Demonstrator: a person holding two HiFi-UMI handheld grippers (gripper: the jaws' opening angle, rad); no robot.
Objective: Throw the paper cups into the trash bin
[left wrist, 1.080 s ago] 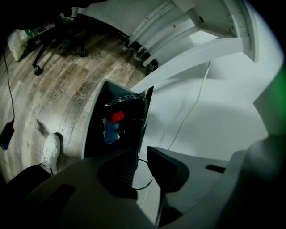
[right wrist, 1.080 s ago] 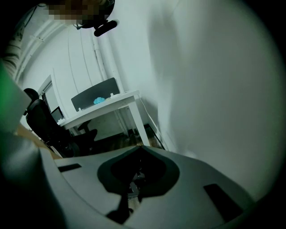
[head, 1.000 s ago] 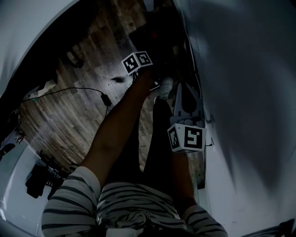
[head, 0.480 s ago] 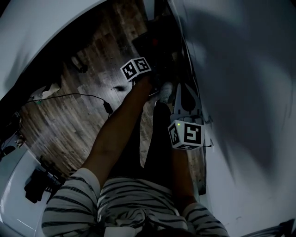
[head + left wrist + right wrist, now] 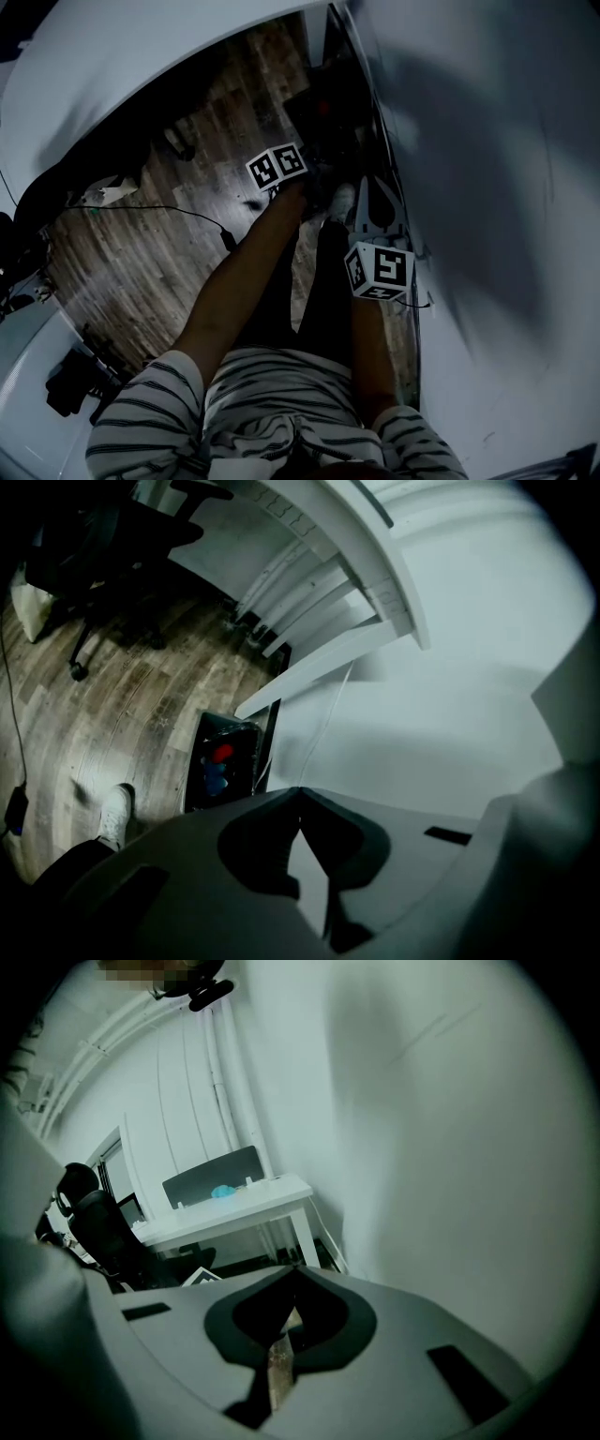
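Observation:
The black trash bin (image 5: 220, 766) stands on the wood floor against the white wall, with a red thing (image 5: 222, 753) and a blue thing (image 5: 216, 782) inside; whether they are cups is unclear. In the head view the bin (image 5: 323, 112) is a dark shape beyond both hands. My left gripper (image 5: 300, 791) is shut and empty, raised above and short of the bin, and its marker cube (image 5: 277, 169) shows on my outstretched arm. My right gripper (image 5: 296, 1269) is also shut with nothing in it. It hangs near the wall, under its cube (image 5: 380, 270).
A white wall (image 5: 497, 187) runs along the right. A black cable (image 5: 159, 211) crosses the floor on the left. My white shoe (image 5: 337, 199) is near the bin. A black office chair (image 5: 122, 536) and a white desk (image 5: 225, 1213) carrying a blue thing (image 5: 223, 1192) stand further off.
Both marker cubes look nearer to the head camera. The left one has shifted down the picture, away from the bin. The whole view has shifted a little, showing more floor on the left.

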